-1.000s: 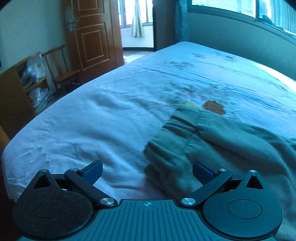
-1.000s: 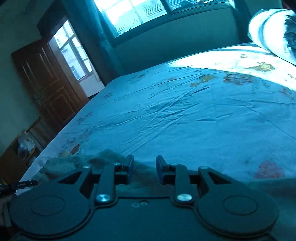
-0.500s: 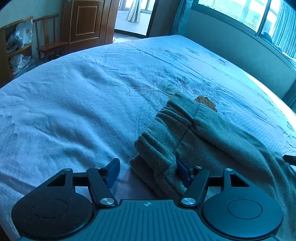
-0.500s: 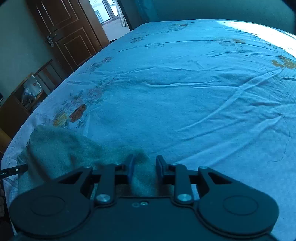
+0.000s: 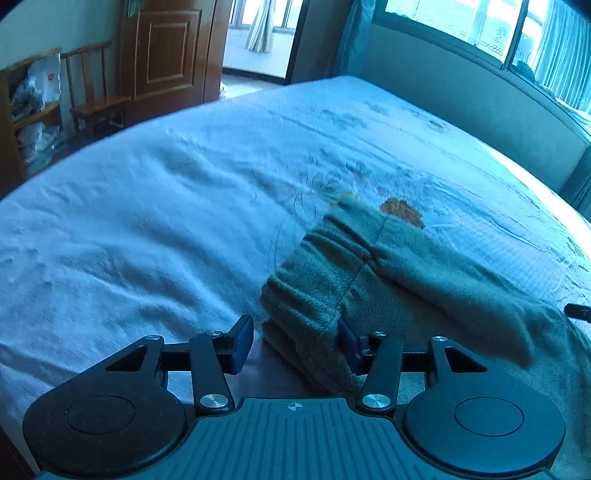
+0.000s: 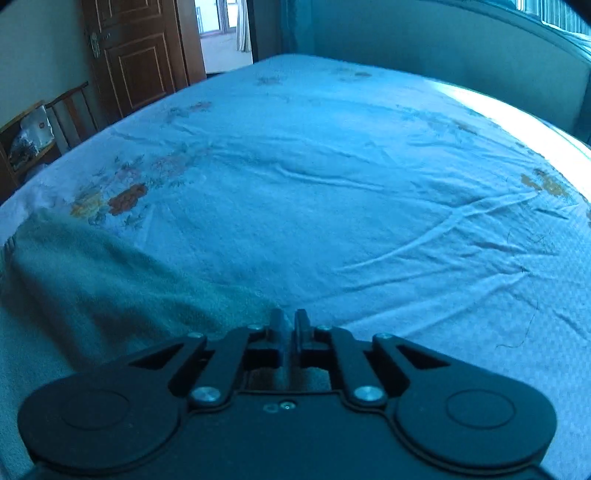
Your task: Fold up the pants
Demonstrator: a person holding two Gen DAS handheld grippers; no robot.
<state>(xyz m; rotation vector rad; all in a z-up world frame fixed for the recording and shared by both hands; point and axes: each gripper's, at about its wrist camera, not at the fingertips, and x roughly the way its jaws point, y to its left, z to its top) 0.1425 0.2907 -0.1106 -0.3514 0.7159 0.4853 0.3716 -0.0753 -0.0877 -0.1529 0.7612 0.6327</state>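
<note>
Left wrist view: the left gripper (image 5: 295, 341) is spread wide around the waistband corner of the pants (image 5: 369, 280) on the bed (image 5: 147, 221) — the right gripper (image 6: 290, 325) pinches their fabric edge.

Wooden door (image 5: 168, 48); chair (image 5: 98, 99); window (image 5: 480, 26)

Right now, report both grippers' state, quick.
Left gripper: jaws open, straddling the waistband corner of the pants.
Right gripper: shut on the pants' fabric.
</note>
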